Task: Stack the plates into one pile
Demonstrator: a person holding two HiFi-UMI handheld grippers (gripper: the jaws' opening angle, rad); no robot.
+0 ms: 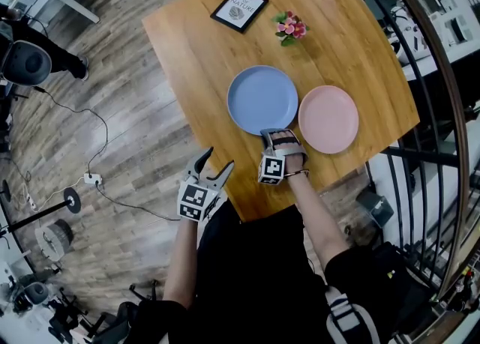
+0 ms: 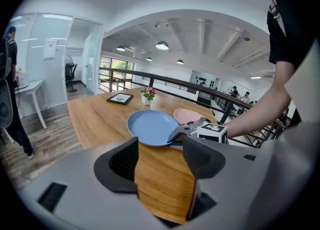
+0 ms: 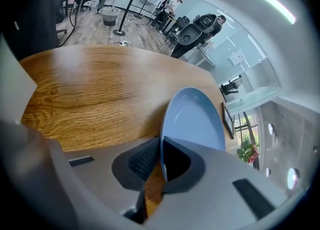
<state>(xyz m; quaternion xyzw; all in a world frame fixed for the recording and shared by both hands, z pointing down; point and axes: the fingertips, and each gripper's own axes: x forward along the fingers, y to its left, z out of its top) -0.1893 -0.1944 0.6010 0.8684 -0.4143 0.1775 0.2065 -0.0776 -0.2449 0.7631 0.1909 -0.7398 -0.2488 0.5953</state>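
A blue plate (image 1: pixel 262 99) lies in the middle of the wooden table (image 1: pixel 195 50), and a pink plate (image 1: pixel 328 118) lies just right of it, the two rims almost touching. My right gripper (image 1: pixel 274 135) is shut on the blue plate's near rim; in the right gripper view the rim (image 3: pixel 161 146) sits pinched between the pads, and the blue plate (image 3: pixel 195 119) stretches away beyond the right gripper (image 3: pixel 159 161). My left gripper (image 1: pixel 217 161) hangs open and holds nothing over the table's near left edge. The left gripper (image 2: pixel 160 161) faces the blue plate (image 2: pixel 150 126), the pink plate (image 2: pixel 187 116) and the right gripper (image 2: pixel 176 135).
A framed picture (image 1: pixel 239 9) and a small pot of pink flowers (image 1: pixel 289 28) stand at the table's far side. A dark metal railing (image 1: pixel 442 110) runs close along the right. A person (image 2: pixel 11 78) stands off to the left on the wooden floor.
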